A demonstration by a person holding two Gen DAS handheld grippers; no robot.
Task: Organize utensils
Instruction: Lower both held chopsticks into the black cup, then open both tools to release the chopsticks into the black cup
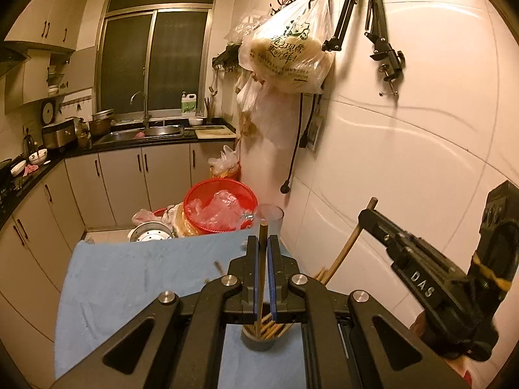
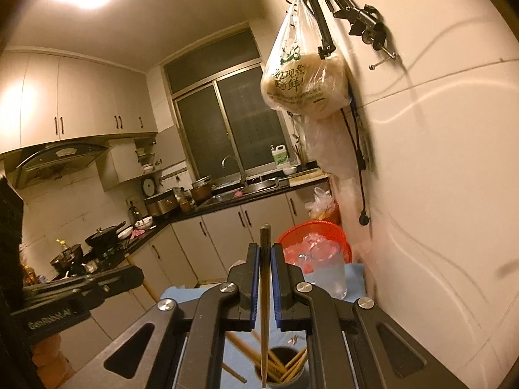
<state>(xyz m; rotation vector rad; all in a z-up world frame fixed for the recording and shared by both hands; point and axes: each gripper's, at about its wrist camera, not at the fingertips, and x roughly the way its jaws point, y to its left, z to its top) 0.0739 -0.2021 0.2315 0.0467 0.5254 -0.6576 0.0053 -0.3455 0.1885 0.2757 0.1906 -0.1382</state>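
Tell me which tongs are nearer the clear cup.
Right, probably. The right tongs have the clear cup just ahead to their right; the left tongs see it smaller, farther ahead.

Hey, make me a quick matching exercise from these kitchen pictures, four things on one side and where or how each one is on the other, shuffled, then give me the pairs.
Things
1. chopstick
2. clear glass
3. red basket
4. printed plastic bag

Places or states
A. hangs from a wall hook
B. stands empty on the blue cloth
C. pinched upright in the left hand-held gripper
D. past the table's far edge, crumpled plastic inside

Pairs: 1-C, 2-B, 3-D, 4-A
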